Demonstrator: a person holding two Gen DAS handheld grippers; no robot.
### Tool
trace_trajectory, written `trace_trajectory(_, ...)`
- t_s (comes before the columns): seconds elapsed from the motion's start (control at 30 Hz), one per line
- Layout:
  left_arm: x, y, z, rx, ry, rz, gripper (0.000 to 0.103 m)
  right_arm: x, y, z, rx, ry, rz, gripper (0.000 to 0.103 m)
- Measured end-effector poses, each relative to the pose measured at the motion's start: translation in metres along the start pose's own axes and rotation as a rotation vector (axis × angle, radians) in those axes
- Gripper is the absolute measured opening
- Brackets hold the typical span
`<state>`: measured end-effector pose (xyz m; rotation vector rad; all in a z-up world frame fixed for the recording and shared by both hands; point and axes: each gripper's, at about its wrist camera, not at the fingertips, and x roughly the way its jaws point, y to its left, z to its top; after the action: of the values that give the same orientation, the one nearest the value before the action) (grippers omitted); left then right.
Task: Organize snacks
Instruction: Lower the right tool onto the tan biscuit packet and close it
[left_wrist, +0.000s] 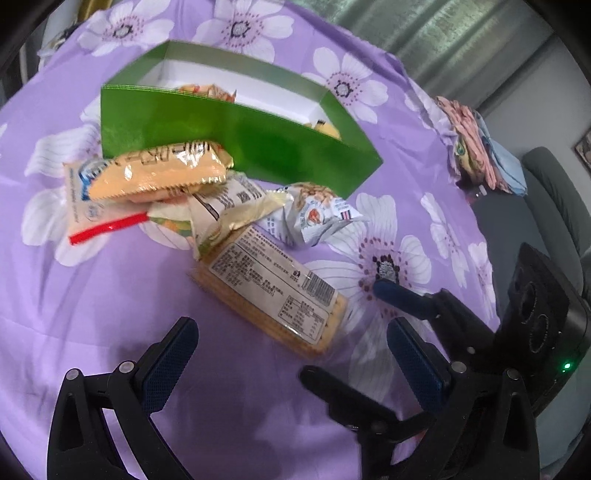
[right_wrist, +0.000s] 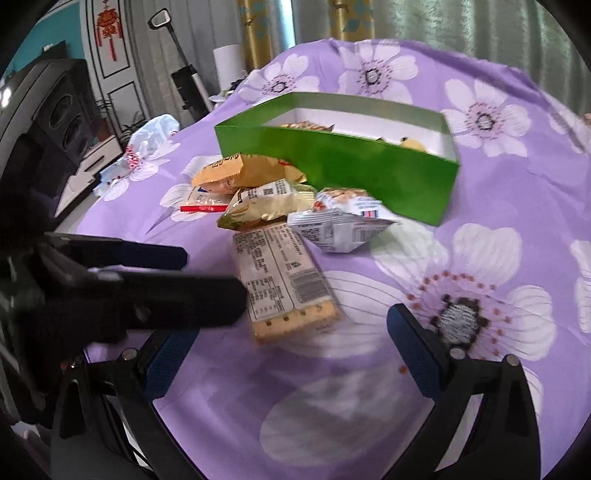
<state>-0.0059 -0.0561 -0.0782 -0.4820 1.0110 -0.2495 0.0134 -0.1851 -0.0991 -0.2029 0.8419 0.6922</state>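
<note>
A green open box (left_wrist: 236, 147) (right_wrist: 343, 166) stands on the purple flowered cloth, with a few snacks inside (left_wrist: 199, 90). In front of it lies a heap: an orange packet (left_wrist: 159, 173) (right_wrist: 251, 170), a yellow-green packet (left_wrist: 221, 210) (right_wrist: 266, 203), a white-blue packet (left_wrist: 317, 218) (right_wrist: 340, 221) and a white packet with a red strip (left_wrist: 85, 218). Nearest lies a clear cracker pack (left_wrist: 273, 291) (right_wrist: 280, 280), label up. My left gripper (left_wrist: 291, 354) (right_wrist: 210, 278) is open, just short of the pack. My right gripper (right_wrist: 291, 343) (left_wrist: 343, 328) is open too, at the pack's near end.
Folded cloths (left_wrist: 476, 147) sit at the table's right edge, a grey sofa (left_wrist: 546, 177) beyond. A plastic bag (right_wrist: 155, 133) lies at the far left edge, an upright vacuum cleaner (right_wrist: 188, 85) behind it. The two grippers are close together, side by side.
</note>
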Motion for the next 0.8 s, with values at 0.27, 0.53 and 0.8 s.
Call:
trace_trajectory(0.27,0.015,0.01,0.004,-0.037,-0.002,0.022,0.084,0.036,0.0,0.005,-0.016,0.071,0.065,0.086)
trace_trajectory(0.53,0.017,0.016,0.004,-0.06,-0.014,0.043,0.055,0.037,0.009,0.005,-0.031,0.098,0.093,0.053)
trace_trajectory(0.8,0.009,0.015,-0.008,-0.061,-0.028,0.042,0.047,0.025,0.025,-0.003,-0.012,0.089,0.058,0.052)
